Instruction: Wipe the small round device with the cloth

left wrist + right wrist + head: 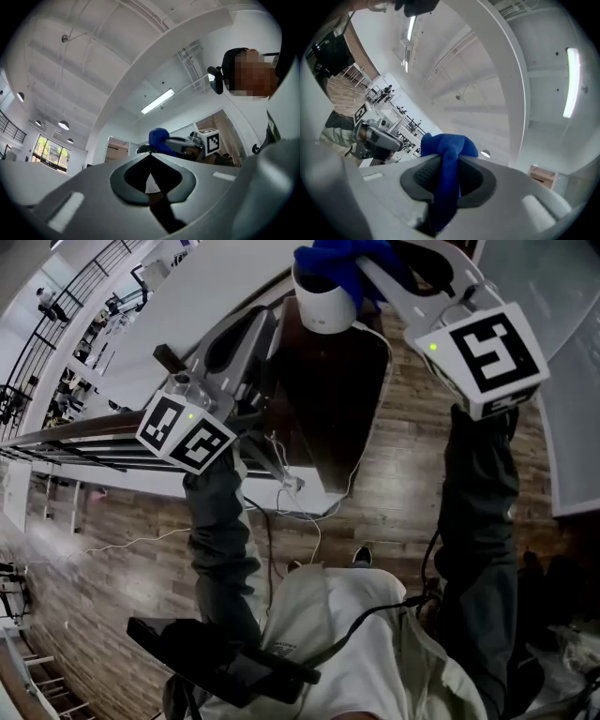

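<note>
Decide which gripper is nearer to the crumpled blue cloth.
Right. The right gripper clamps the crumpled blue cloth between its jaws. The left gripper sits apart from it, its jaws together, with the cloth showing some way beyond their tips.

Top edge cuts off blue cloth [339, 262]; device [323, 307] partly hidden.

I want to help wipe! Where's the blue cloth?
Top middle of the head view: the blue cloth is pinched in the right gripper, beside the small white round device.
</note>
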The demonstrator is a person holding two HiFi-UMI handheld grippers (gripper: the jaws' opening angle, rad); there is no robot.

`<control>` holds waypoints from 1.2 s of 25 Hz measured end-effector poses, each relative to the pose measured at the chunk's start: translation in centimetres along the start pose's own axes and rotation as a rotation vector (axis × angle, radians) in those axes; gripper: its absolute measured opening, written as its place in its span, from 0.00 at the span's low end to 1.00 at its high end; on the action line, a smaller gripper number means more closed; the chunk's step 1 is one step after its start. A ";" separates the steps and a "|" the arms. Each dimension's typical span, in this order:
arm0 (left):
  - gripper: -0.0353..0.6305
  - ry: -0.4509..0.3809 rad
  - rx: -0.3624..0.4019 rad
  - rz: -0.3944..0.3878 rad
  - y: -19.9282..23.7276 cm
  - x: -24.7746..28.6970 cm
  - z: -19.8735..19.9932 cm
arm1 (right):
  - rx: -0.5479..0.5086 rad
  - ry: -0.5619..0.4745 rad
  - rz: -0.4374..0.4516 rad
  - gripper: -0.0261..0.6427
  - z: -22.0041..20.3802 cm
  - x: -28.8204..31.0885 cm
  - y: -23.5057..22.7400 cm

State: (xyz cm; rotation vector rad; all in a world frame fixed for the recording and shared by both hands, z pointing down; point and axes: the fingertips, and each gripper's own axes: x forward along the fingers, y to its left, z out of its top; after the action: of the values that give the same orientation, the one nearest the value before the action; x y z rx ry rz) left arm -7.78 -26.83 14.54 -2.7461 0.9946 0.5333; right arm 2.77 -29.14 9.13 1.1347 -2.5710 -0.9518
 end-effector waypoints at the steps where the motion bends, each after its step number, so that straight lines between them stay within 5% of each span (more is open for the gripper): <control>1: 0.06 -0.001 -0.004 -0.002 -0.2 0.0 -0.1 | -0.012 -0.001 0.014 0.16 0.4 0.8 -0.4; 10: 0.06 -0.011 -0.013 -0.005 -0.9 -1.3 0.8 | 0.159 -0.007 0.077 0.16 -2.6 0.4 1.3; 17: 0.06 0.007 -0.022 -0.008 -1.5 -1.5 -0.2 | 0.001 0.135 0.126 0.16 -6.2 -1.0 4.9; 24: 0.06 0.004 -0.006 -0.009 -2.0 -2.8 0.8 | -0.159 0.101 0.008 0.16 0.6 -0.1 -0.1; 30: 0.06 0.008 0.006 0.006 -1.6 -3.6 0.7 | -0.375 0.228 0.100 0.16 2.7 5.7 1.1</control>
State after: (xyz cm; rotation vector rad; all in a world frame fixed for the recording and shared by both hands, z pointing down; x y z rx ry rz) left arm -9.54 -23.32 15.34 -2.7431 1.0044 0.5206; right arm -2.92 -31.37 7.13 0.9392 -2.1326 -1.1447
